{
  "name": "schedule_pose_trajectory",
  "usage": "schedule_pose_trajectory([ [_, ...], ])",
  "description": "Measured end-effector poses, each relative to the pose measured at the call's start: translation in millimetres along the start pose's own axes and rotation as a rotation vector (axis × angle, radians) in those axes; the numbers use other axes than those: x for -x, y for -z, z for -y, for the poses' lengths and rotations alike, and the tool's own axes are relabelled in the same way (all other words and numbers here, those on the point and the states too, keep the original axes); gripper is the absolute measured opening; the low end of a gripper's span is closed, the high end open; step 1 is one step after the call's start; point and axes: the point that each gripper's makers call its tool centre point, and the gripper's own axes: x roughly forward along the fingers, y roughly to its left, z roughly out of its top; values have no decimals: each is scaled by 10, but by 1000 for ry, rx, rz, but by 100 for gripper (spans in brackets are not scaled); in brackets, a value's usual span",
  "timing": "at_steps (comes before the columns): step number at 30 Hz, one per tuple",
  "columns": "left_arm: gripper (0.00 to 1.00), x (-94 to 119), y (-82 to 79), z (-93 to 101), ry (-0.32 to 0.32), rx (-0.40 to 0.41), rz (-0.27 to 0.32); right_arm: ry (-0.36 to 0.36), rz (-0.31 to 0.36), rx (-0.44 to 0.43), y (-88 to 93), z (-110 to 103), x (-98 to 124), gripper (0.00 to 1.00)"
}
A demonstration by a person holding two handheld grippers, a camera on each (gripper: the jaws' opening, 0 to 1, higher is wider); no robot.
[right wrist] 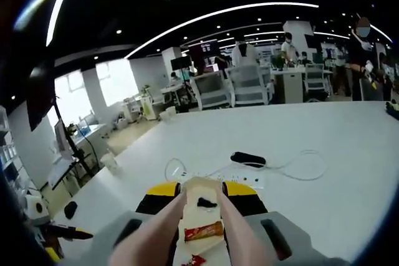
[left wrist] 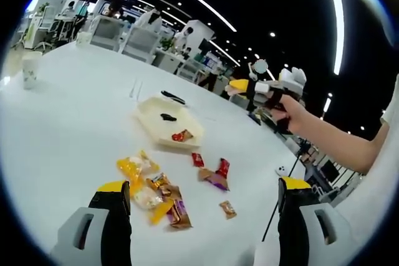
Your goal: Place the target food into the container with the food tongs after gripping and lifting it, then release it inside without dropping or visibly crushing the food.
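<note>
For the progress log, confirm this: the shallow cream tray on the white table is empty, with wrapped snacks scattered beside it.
Not empty: the left gripper view shows the shallow cream tray holding a black piece and a red-wrapped snack. Wrapped snacks lie scattered beside it.

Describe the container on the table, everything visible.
The container is a shallow, cream-coloured tray, looking like thin plastic or foam, lying flat and open on the white table. Inside it lie a small dark item and a red-wrapped snack. Loose wrapped snacks lie apart from it on the table. In the right gripper view it shows between two long pinkish tong arms, with the dark item and the red-wrapped snack again seen inside. Neither gripper touches it.
</note>
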Motion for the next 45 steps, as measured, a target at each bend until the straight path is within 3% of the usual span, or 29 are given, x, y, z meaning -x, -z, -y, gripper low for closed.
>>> schedule_pose_trajectory([
  [15,99,2,-56,50,18,-24,34,-31,-27,1,158,-60,89,26],
  [45,99,-6,-62,16,14,-40,29,-29,-103,-28,597,-200,107,27],
])
